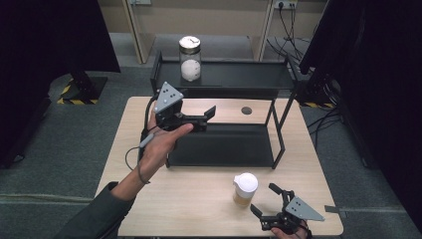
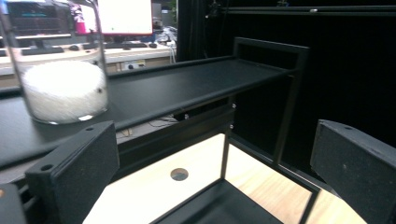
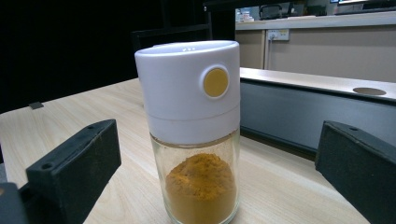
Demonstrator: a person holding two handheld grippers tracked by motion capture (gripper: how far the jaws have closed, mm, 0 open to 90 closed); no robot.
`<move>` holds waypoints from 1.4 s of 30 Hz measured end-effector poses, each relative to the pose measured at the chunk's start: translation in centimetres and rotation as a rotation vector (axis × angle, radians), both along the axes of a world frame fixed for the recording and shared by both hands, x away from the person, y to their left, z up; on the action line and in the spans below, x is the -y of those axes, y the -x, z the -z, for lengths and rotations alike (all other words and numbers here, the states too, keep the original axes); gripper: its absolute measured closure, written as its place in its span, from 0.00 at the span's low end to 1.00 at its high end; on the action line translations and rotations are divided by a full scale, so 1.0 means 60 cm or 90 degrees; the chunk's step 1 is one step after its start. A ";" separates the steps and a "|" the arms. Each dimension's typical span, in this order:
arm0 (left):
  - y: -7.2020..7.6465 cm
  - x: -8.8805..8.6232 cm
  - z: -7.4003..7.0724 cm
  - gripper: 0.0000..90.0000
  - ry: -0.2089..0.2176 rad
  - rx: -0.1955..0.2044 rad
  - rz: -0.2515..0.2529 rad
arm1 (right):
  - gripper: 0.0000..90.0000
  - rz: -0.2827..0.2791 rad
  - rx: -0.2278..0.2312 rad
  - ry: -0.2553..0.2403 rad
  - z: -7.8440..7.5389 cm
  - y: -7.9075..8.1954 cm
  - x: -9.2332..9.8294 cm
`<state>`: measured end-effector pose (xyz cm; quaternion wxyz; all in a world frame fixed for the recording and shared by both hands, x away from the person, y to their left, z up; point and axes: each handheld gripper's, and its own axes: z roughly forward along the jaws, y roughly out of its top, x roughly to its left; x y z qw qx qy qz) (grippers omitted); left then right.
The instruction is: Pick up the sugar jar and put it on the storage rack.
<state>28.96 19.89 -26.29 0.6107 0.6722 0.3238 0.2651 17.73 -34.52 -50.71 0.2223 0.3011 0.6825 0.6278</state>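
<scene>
1. The right hand-held gripper (image 1: pixel 265 199) sits near the front right corner of the surface (image 1: pixel 199 199) with its jaws spread wide and nothing between them; it touches nothing.
2. Just ahead of it stands the spice jar (image 1: pixel 245 189), upright, close to the front edge of the surface and in front of the black rack (image 1: pixel 224 144). In the right gripper view the spice jar (image 3: pixel 194 126) shows a white cap with a yellow button and orange powder in the bottom of the glass.
3. The step in hand looks like closing in on this jar to grasp it. To do it well, I would keep the gripper level and bring it straight forward until the jar stands centred between the jaws.
4. Closing on the glass body below the cap seems the safer hold, since the cap might turn or pop loose. The jar is tall and narrow, so a glancing touch from one jaw could tip it.
5. The left hand-held gripper (image 1: pixel 210 114) is held in the air over the rack's lower shelf, jaws also wide apart and holding nothing.
6. On the rack's top shelf (image 1: pixel 239 74), toward its left end, stands a glass jar (image 1: pixel 190 59) with white contents, apart from both grippers.
</scene>
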 end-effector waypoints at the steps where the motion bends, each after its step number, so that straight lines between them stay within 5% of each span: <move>1: 0.003 -0.001 0.003 0.01 0.001 0.000 0.004 | 0.00 0.000 0.000 0.000 0.000 0.000 0.000; 13: 0.029 -0.019 0.059 0.01 0.028 -0.009 0.037 | 0.00 0.001 -0.002 -0.001 0.000 0.000 0.000; 33: 0.051 -0.039 0.161 0.00 0.036 -0.011 0.064 | 0.00 -0.001 0.000 -0.001 0.000 -0.001 0.000; 42: 0.054 -0.051 0.208 0.00 0.060 -0.040 0.081 | 0.00 -0.001 0.001 -0.002 0.001 0.000 0.000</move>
